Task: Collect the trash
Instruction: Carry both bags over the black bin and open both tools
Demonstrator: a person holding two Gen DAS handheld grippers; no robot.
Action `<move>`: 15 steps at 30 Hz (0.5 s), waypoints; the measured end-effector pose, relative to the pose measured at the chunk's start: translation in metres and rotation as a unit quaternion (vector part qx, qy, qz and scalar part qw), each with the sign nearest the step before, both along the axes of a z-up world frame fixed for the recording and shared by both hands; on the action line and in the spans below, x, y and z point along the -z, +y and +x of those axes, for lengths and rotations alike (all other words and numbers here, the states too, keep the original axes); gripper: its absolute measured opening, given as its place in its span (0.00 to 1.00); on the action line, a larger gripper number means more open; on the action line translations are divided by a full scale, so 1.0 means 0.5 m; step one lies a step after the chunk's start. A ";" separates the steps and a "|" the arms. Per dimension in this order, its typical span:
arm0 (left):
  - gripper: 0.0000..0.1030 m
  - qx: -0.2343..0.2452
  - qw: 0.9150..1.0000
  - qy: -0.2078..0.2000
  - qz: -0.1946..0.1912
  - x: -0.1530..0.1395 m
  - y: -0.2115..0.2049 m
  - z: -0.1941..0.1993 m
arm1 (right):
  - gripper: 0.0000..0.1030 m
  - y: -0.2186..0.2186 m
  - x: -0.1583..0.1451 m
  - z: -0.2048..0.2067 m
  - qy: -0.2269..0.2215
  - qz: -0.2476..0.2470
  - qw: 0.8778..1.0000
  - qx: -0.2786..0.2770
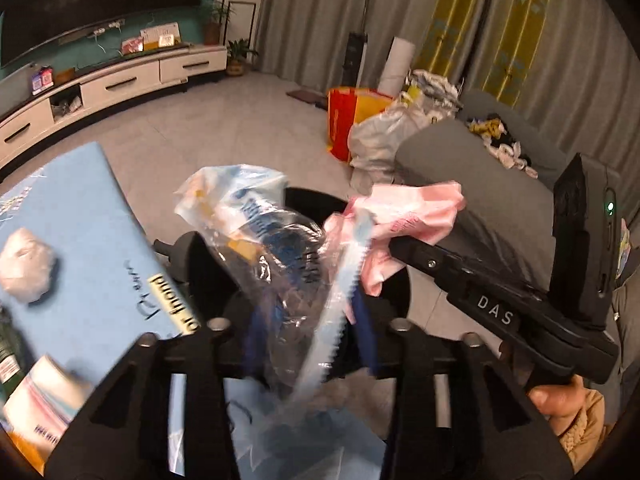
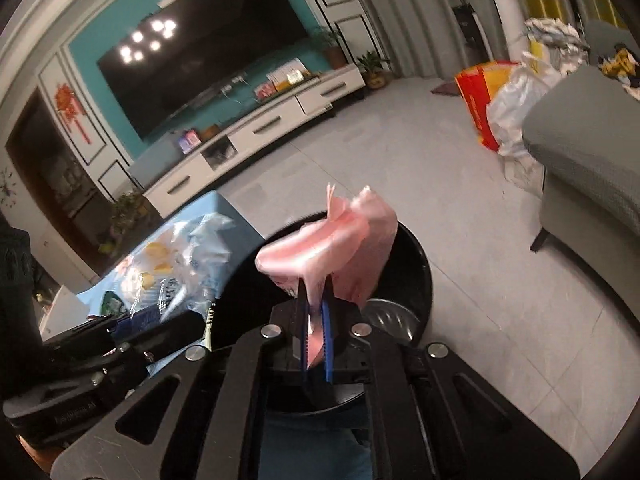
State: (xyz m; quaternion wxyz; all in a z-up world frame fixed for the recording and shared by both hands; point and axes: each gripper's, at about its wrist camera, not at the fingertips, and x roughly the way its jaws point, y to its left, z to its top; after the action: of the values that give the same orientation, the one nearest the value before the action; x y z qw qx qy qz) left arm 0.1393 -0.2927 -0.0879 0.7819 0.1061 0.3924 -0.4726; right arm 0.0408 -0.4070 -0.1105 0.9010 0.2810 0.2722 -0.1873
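A: Start with the big thing. Where does the bin sit against the two loads?

B: The black trash bin (image 2: 416,280) stands on the floor just off the far right edge of the blue tabletop (image 1: 80,208), with the grey sofa (image 2: 580,152) well apart to its right. Both loads hang over its mouth, so I judge that the coming move is a plain drop, straight down.

A: Which hand is better placed?

B: The right gripper (image 2: 316,300), I think. From its own camera the pink wrapper (image 2: 336,236) stands up and away from the fingertips with the bin's opening directly behind it. The blue pads are pressed together on the wrapper's lower edge, a firm pinch.

A: And the left?

B: The left gripper (image 1: 304,312) has the clear plastic bag (image 1: 260,232) between its fingers, and the bag's long axis runs away from the camera toward the bin. The jaws stand partly spread; the picture is blurred there, so I can't tell whether the pads press on the bag or it is slipping loose. Seen from the right wrist, the bag lies over the tabletop's edge, left of the bin, nearer the rim than the middle.

A: Any writing?

B: "DAS" in white on the right gripper's body. The tabletop carries a yellow strip that looks like "or friend" and some script I can't read. The bag has blue printing, too blurred to read.

A: Smaller bits?

B: A crumpled white wad (image 1: 26,264) lies on the tabletop, far left, not yet collected.
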 end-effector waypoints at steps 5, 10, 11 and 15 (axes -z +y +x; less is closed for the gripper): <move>0.67 -0.001 1.000 0.004 0.008 0.016 -0.010 0.007 | 0.30 -0.034 0.016 -0.008 0.000 0.030 0.999 0.019; 0.72 -0.015 1.000 0.006 0.002 0.002 0.027 -0.005 | 0.33 -0.031 0.005 -0.041 -0.012 0.048 0.999 0.022; 0.72 -0.019 1.000 0.004 -0.002 -0.006 0.042 -0.014 | 0.33 -0.026 0.000 -0.044 -0.012 0.049 0.999 0.019; 0.78 -0.037 0.999 -0.002 -0.018 -0.035 0.103 -0.054 | 0.37 0.013 -0.014 -0.054 -0.010 0.052 0.999 -0.008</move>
State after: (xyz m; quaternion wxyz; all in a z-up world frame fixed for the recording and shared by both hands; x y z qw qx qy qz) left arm 0.1125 -0.2414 -0.0702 0.8014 0.0785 0.3860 -0.4501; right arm 0.0139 -0.4003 -0.1034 0.8892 0.3274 0.2748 -0.1632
